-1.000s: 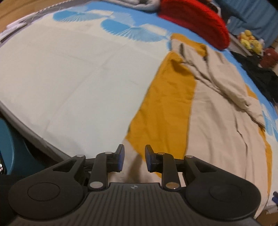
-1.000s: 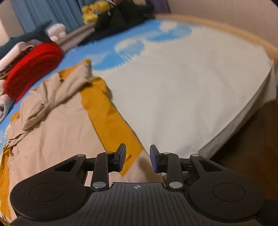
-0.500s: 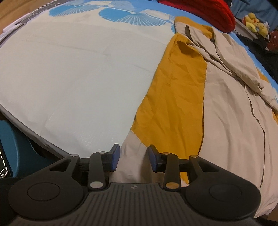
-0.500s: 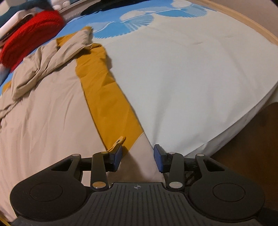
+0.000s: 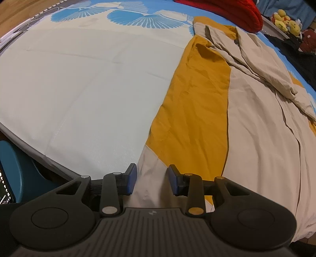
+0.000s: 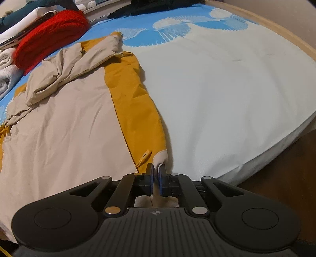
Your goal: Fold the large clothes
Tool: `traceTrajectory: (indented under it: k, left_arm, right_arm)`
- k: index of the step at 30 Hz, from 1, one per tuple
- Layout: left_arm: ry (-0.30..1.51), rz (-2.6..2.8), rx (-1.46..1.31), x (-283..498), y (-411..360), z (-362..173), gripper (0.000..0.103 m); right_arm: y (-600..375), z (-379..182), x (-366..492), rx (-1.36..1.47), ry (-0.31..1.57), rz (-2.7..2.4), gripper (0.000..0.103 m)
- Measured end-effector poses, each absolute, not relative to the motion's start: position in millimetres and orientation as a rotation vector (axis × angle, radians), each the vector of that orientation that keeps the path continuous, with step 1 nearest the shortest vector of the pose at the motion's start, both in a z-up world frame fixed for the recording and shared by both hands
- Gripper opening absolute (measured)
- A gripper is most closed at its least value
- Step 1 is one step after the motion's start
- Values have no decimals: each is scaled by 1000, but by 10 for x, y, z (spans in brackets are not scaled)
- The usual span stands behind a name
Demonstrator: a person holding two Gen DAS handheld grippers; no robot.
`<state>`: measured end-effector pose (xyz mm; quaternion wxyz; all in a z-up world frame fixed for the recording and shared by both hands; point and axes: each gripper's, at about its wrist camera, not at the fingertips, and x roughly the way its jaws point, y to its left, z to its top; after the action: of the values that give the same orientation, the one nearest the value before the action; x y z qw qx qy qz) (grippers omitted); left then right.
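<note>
1. While the jacket (image 5: 256,126), beige with mustard side panels, lies spread flat on the bed sheet (image 5: 88,89), the left gripper (image 5: 151,179) sits at the garment's near hem, at 6 o'clock in its own view.
2. Its blue-padded jaws stand wide apart, with the beige hem corner lying between them; neither pad visibly presses the cloth.
3. At 6 o'clock in its view, the right gripper (image 6: 156,179) has its jaws drawn almost together, pinching the white-edged hem corner of the jacket (image 6: 69,128).
4. A small yellow zipper pull (image 6: 144,156) lies on the mustard panel just beside that pinched corner, toward 11 o'clock from the jaws.
5. From the right wrist, a red knitted item (image 6: 49,33) rests at 10 o'clock beyond the jacket's collar, with folded white towels (image 6: 6,73) near it at 9 o'clock.
6. From the left wrist, yellow plush toys (image 5: 286,18) sit at 1 o'clock, well apart from the jacket.
</note>
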<state>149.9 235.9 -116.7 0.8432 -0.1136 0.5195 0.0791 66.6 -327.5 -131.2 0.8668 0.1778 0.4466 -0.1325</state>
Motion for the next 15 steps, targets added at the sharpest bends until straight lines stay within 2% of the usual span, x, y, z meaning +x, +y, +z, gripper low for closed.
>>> traceTrajectory:
  k: [1,2,3,4,5,6,9,15]
  left_arm:
    - [1098,165,-235,1499,2346,-1167,38]
    - [1097,164,-233,1498,2334,-1165,34]
    - [1097,159,-235,1496,2329,-1160,27]
    - [1092,153,-243,1494,2334,-1144,8]
    - [1076,144,-258,1483,2341,-1111,7]
    - [1050,130,-277,1466,2350,-1060,7]
    - [990,104,-273,1440,2315,-973,7]
    - [1118,124,-249,1500,2279,-1206,14]
  right_arm:
    - [-3285,-1343,677,376,953,-291,15]
    - [-3297,-1382,678,377,974,-309,30]
    - [-3307,-1419,676,377,988,-324,39]
    - [-3312,-1442,683,374,991,-333,39]
    - [-3311,-1450,688,369,992,-331,41]
    - [-3305,-1452,695,367,991,-325,40]
    - [-3289,-1419,688,382,972,-289,23]
    - [-3284,-1424,694,390,978,-268,23]
